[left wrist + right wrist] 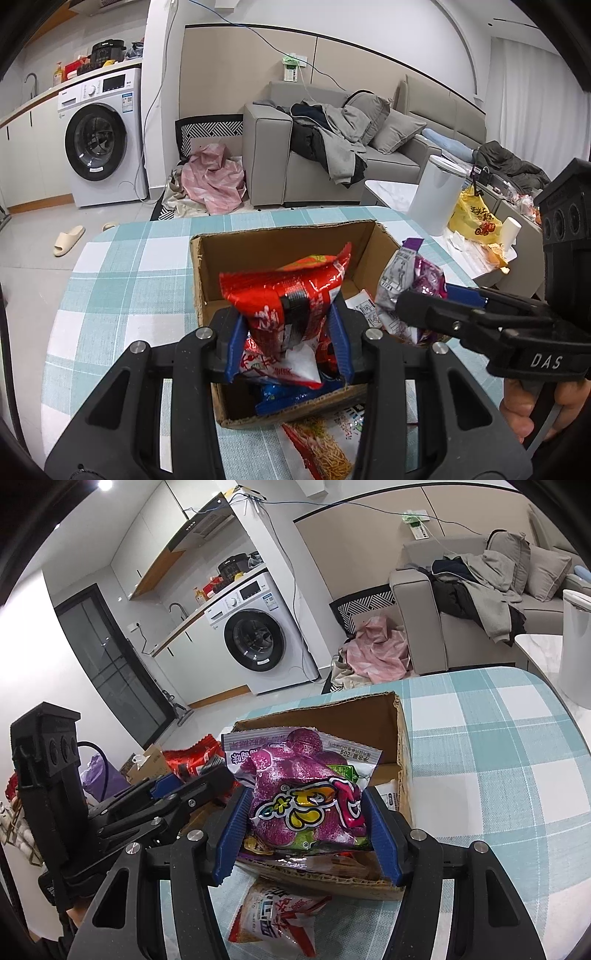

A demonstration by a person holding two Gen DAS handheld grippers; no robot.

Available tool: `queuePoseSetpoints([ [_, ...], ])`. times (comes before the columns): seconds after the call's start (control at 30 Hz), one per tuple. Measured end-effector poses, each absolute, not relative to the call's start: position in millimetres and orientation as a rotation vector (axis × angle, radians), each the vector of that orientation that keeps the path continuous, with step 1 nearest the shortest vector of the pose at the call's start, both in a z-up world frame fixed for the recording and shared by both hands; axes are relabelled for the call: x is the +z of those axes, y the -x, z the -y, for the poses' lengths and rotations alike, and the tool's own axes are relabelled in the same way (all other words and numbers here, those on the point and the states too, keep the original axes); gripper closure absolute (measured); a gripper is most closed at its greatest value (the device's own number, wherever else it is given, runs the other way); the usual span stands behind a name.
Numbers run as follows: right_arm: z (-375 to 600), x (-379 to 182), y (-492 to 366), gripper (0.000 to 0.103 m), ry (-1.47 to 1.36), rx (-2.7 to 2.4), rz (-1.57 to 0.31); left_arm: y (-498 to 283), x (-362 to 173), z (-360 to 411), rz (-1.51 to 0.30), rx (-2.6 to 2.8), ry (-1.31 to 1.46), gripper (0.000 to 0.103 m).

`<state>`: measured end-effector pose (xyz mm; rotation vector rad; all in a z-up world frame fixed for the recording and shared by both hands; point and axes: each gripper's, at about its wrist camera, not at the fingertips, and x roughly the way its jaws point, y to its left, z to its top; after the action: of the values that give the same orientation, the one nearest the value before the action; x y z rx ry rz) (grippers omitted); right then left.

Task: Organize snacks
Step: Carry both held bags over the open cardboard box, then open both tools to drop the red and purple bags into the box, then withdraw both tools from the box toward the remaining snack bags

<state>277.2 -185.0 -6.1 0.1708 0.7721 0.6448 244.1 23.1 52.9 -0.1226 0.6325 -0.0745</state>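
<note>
Below centre of both views, each claw hangs over the box [280, 243]: my left gripper [286, 332] clamps the red bag [288, 291], my right gripper [306, 823] clamps the purple bag [303, 794], both bags upright, so each drop is straight down.

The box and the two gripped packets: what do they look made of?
Box: brown corrugated cardboard, matte; fluting shows along its torn rim. Red packet and purple packet: glossy plastic film, probably foil-lined, judging by crinkles and bright glare.
</note>
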Motion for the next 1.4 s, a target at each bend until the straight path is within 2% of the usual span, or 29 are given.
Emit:
queuePoseSetpoints([
  [0.33,189.9,0.1,-270.5,0.037,-0.149,0.632,-0.719,-255.0,50.6,-20.7,-0.641,-0.090,0.124,0.065],
  [0.43,193.7,4.9,-266.2,0.032,-0.136,0.625,-0.705,-251.8,51.8,-19.6,-0.643,-0.098,0.123,0.055],
  [0.5,196.1,7.7,-263.0,0.025,-0.122,0.616,-0.696,-246.3,54.2,-19.1,-0.633,-0.092,0.114,0.041],
  [0.57,198.9,10.1,-259.2,0.022,-0.113,0.604,-0.686,-236.7,58.3,-21.0,-0.608,-0.079,0.109,0.023],
  [0.73,206.3,11.6,-248.4,0.006,-0.110,0.603,-0.686,-216.7,63.9,-30.1,-0.595,-0.075,0.140,0.019],
  [0.8,208.4,10.0,-245.2,0.002,-0.113,0.601,-0.694,-207.9,63.9,-32.8,-0.598,-0.069,0.142,0.014],
  [0.9,210.0,8.8,-238.0,0.001,-0.102,0.602,-0.692,-194.0,64.3,-34.4,-0.595,-0.057,0.140,0.002],
  [1.4,219.8,-1.1,-193.3,0.000,-0.035,0.595,-0.702,-123.7,67.5,-28.9,-0.597,-0.044,0.122,0.001],
])
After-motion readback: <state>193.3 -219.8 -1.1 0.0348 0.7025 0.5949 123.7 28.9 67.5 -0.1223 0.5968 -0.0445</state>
